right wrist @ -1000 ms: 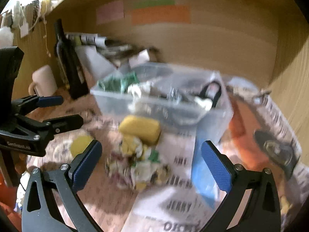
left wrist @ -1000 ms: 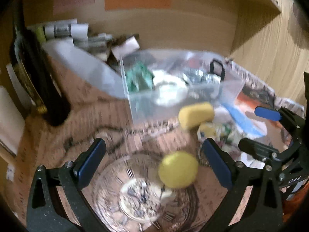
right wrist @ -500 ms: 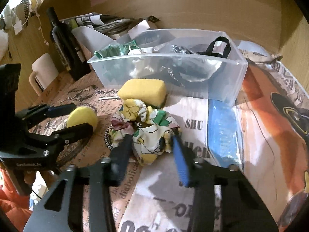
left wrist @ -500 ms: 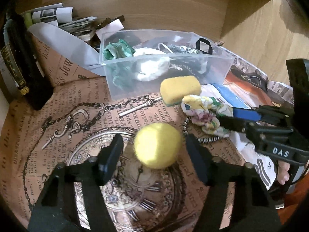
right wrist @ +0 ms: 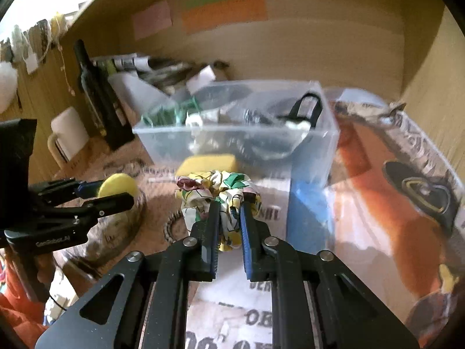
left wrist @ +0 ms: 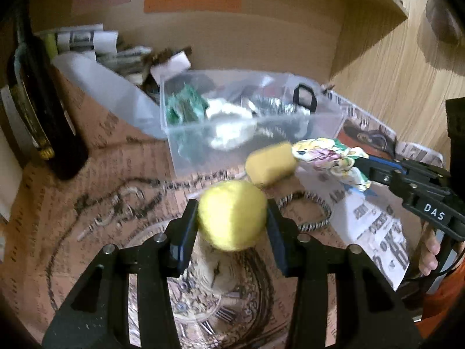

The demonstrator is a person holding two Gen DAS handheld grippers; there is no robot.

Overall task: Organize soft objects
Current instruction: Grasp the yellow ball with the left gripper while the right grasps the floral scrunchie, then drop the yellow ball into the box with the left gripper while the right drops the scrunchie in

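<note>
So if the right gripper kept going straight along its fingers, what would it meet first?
Probably the yellow sponge just past the floral cloth held by the right gripper, then the clear bin; depth is uncertain.

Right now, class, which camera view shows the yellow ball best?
The left wrist view: the yellow ball sits large and central, pinched by the left gripper. The right wrist view shows it small at far left, partly hidden by a finger.

**Both grippers clamped, angled down**

Left gripper point(left wrist: 232, 218): jaws have just been closing, pads now pressed on either side of a yellow foam ball point(left wrist: 232, 213). Pointed downward, steeply.

Right gripper point(right wrist: 228, 218): jaws have just been closing, nearly together, floral fabric scrunchie point(right wrist: 216, 195) pinched between them. Tilted down, less steeply. Fingers point(left wrist: 430, 254) of the person's right hand show on its handle.
</note>
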